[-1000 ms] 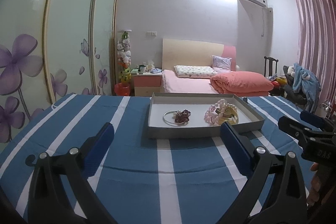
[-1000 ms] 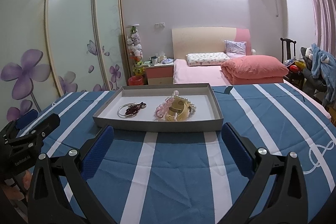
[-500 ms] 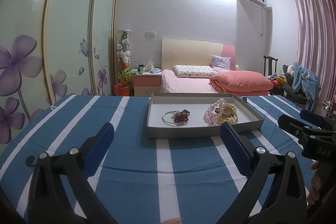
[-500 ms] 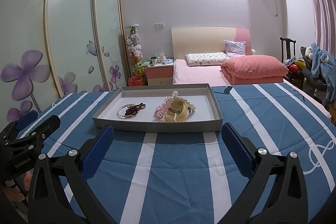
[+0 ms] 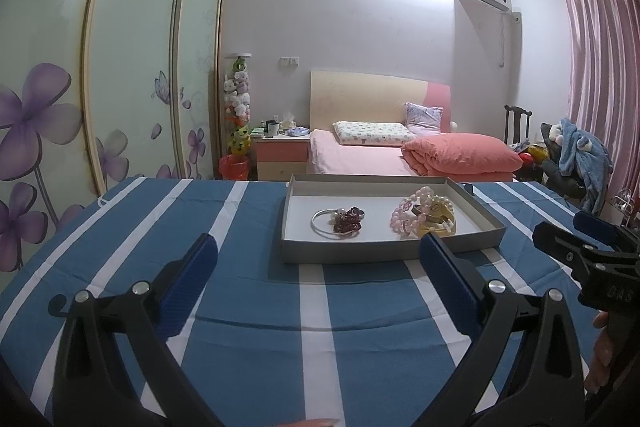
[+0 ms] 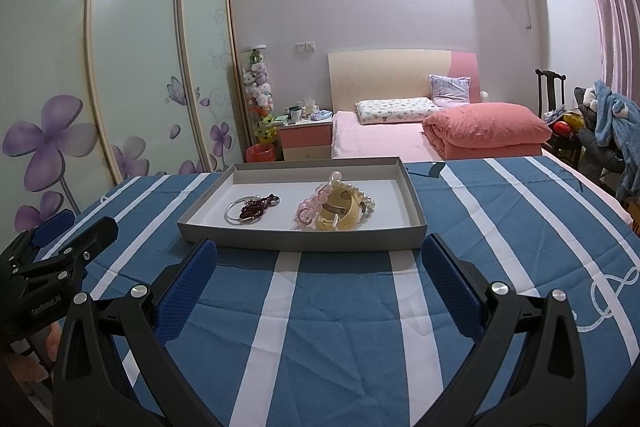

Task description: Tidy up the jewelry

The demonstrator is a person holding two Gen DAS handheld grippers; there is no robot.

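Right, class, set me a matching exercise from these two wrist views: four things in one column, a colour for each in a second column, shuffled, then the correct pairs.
Things
1. bead bracelet
2. tray
3. quilt
4. bin

Colours
A. grey
B. red
C. pale pink
D. salmon

Pairs: 1-C, 2-A, 3-D, 4-B

The bead bracelet lies in the tray with the other jewelry; the folded quilt sits on the bed; the bin stands by the nightstand.
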